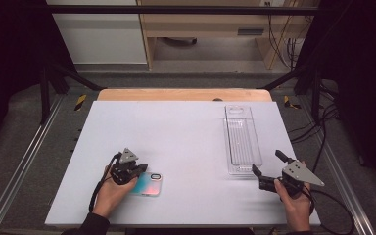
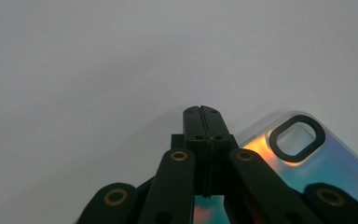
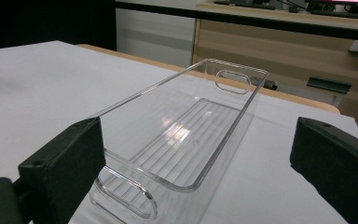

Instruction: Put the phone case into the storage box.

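A white tabletop [image 1: 176, 147] covers most of the work area, with a strip of wooden edge [image 1: 183, 94] showing along its far side. On the right half of the tabletop lies a long clear plastic tray [image 1: 242, 139], empty, with a ribbed floor and a cut-out handle at each end, its length running near to far. The right gripper [image 1: 269, 169] sits at the near right, held in the person's right hand [image 1: 293, 200] just beyond the tray's near end; its jaws stand wide apart, released, and in the right gripper view the clear plastic tray [image 3: 186, 140] lies between and beyond them, untouched. At the near left, the left gripper [image 1: 138, 169] is held in the left hand [image 1: 110, 193] with its jaws pressed together, clenched with nothing between their tips. Just to its right, flat on the tabletop, lies an iridescent phone case [image 1: 149, 184], orange and teal, camera cut-out at its far right corner; in the left gripper view the phone case [image 2: 317, 158] sits beside and beneath the closed jaws.
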Tool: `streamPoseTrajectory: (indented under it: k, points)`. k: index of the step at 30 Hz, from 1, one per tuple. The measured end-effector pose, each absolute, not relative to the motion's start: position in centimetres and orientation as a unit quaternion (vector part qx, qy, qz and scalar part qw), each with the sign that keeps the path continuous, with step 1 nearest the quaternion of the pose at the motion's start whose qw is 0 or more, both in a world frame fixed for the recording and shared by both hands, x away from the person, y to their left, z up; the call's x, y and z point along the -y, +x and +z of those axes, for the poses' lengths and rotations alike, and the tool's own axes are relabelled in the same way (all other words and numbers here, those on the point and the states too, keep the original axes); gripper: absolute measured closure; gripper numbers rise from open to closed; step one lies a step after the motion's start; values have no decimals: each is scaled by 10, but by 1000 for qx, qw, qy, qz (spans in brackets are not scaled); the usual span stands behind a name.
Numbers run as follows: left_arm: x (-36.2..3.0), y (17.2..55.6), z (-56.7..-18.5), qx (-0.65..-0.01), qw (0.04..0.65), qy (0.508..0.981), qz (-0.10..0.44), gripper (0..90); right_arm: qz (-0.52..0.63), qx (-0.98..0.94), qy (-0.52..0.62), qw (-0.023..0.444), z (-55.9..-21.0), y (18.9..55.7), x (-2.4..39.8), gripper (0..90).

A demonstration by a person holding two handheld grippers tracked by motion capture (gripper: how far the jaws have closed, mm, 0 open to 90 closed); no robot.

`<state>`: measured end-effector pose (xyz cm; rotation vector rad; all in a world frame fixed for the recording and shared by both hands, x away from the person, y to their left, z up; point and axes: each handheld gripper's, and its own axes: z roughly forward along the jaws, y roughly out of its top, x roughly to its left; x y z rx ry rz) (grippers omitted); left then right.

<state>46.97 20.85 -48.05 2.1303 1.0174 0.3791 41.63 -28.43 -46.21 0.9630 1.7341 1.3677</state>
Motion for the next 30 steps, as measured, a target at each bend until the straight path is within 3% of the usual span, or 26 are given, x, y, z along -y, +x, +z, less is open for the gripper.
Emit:
streamPoseTrajectory:
  k: [13, 19, 24, 30]
  points:
    - [-193, 452, -482, -370, 377, 839, 132, 900, 528, -674, 372, 357, -462, 417, 284, 33]
    - [-202, 451, -478, -391, 429, 797, 167, 885, 538, -666, 374, 355, -462, 415, 282, 32]
    - [-219, 450, -467, -399, 466, 756, 228, 786, 545, -667, 371, 348, -461, 415, 278, 28]
    - [-238, 445, -462, -410, 491, 715, 284, 487, 545, -666, 373, 346, -452, 414, 266, 25]
